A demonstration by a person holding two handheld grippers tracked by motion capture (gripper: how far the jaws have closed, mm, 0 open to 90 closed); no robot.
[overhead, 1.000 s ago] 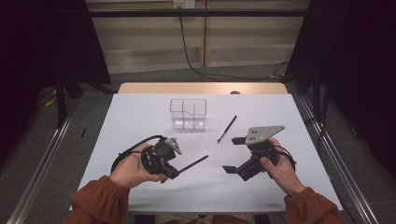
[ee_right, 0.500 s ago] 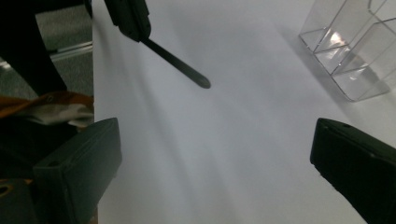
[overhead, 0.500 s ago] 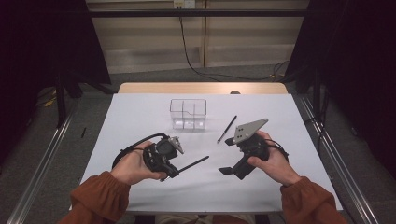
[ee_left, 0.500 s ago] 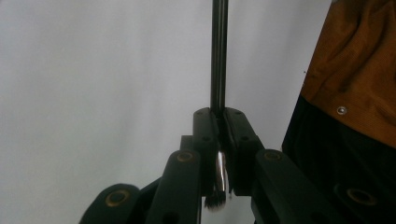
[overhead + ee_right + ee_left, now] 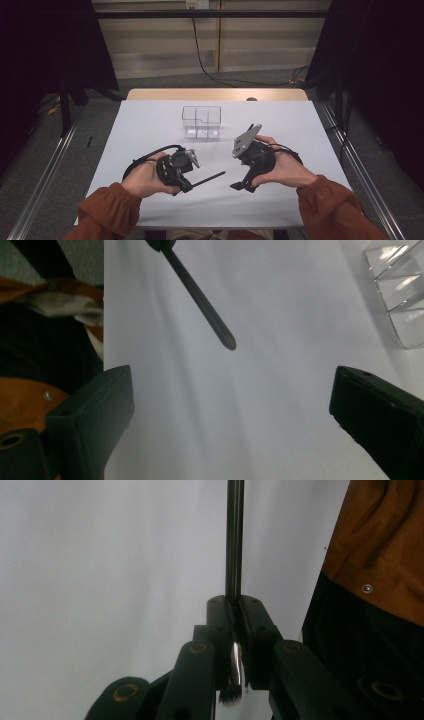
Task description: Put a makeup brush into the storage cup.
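Here: two grippers; left gripper (image 5: 235, 630) clamps one brush (image 5: 233, 540), right gripper (image 5: 230, 405) wide open, empty; one clear organizer (image 5: 201, 121)

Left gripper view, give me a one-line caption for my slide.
Left gripper shut on a slim makeup brush, bristles toward the camera, handle pointing away over the white table.

Black brush (image 5: 206, 178) in black grippers, white table (image 5: 150, 125), clear organiser (image 5: 201, 121), rust-orange sleeves (image 5: 107, 212).

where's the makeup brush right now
In the high view the makeup brush is clamped in the left gripper at the table's front left, its handle pointing toward the right gripper.
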